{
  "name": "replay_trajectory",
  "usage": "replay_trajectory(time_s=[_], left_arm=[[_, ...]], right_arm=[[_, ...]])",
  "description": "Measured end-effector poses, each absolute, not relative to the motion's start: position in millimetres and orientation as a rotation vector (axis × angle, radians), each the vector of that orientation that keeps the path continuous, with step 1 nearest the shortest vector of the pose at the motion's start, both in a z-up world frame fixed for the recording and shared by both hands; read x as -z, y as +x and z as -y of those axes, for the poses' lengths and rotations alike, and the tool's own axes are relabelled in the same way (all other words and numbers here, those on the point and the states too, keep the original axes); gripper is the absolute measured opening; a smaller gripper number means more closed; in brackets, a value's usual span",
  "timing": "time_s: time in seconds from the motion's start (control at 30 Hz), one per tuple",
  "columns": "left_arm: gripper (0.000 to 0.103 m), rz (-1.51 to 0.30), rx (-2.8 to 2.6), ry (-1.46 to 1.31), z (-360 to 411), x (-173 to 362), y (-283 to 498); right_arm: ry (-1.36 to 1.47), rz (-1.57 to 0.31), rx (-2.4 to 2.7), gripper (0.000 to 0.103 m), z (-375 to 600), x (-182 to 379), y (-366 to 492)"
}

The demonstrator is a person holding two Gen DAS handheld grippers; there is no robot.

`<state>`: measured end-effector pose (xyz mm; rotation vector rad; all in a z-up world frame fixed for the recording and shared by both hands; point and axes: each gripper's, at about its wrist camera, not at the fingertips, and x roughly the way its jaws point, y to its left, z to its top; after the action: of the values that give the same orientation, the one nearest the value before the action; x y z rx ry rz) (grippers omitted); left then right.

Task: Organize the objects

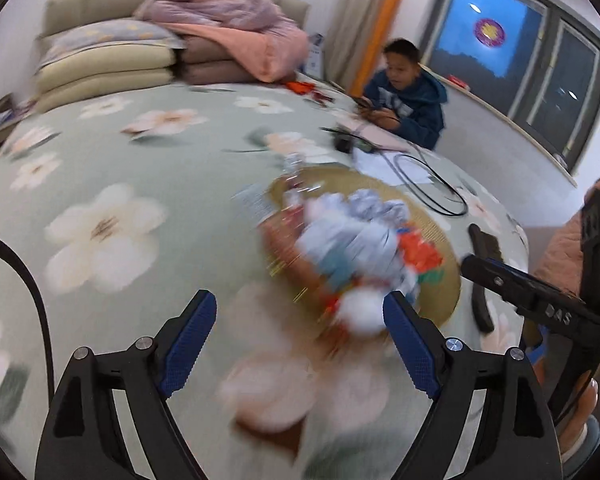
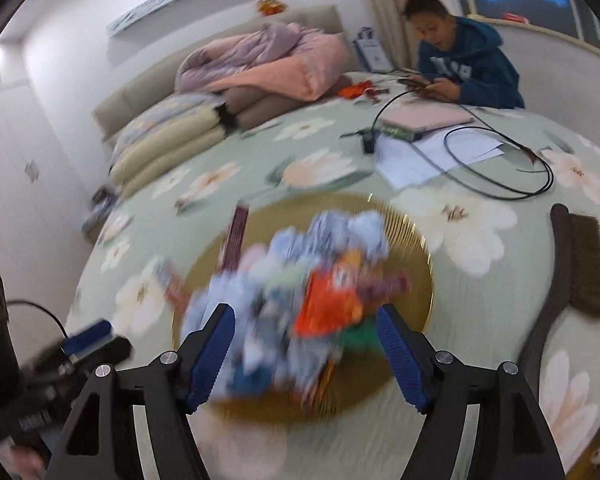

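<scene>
Both tongs hang spread apart with nothing between them: left gripper [image 1: 298, 344], right gripper [image 2: 306, 350]. The blurry pile of packets [image 2: 300, 292] sits on the gold plate [image 2: 416, 256] on the flowered bed [image 1: 120, 160], brush [image 2: 580, 264] at 3 o'clock of the plate.

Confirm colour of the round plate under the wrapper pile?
Gold, finely ribbed: the round plate shows best in the right wrist view.

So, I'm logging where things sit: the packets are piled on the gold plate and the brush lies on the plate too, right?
Not quite: the brush lies on the bedspread beside the gold plate, as the right wrist view shows. The packets are piled on the plate.
</scene>
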<state>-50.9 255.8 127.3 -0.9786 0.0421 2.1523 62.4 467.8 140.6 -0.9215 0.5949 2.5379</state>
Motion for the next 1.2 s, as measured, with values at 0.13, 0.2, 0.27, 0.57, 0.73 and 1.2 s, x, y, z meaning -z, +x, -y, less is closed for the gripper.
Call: replay_trajectory(time_s=[0.13,0.2,0.27,0.57,0.73,1.2], left_arm=[[0.085,0.016,-2.273,-1.039,-170.4,-120.9,-21.7],[0.084,0.019,-2.357,-1.119,-124.7,-119.6,-7.2],[0.083,0.050,-2.425,-1.203,-86.5,-124.4,2.3],[0.083,0.032,-2.632,-1.364,3.5,-81.4,25.2],[0.084,0.108,-2.683,-1.330,7.4,-38.5,13.4],[0.103,-0.122,-2.703,-1.315,-20.1,5.3,5.9]], right_arm=[[-0.981,-0.376,-2.655,0.072,-392.1,-144.9,85.0],[-1.060,-0.277,-2.735,0.072,-342.4,-141.5,89.0],[-1.158,-0.238,-2.840,0.072,-294.0,-136.2,88.6],[-1.365,-0.169,-2.825,0.073,-178.9,-52.3,54.8],[-1.378,-0.168,-2.742,0.086,-185.5,-6.2,40.8],[-1.360,-0.164,-2.763,0.103,-192.3,4.8,36.5]])
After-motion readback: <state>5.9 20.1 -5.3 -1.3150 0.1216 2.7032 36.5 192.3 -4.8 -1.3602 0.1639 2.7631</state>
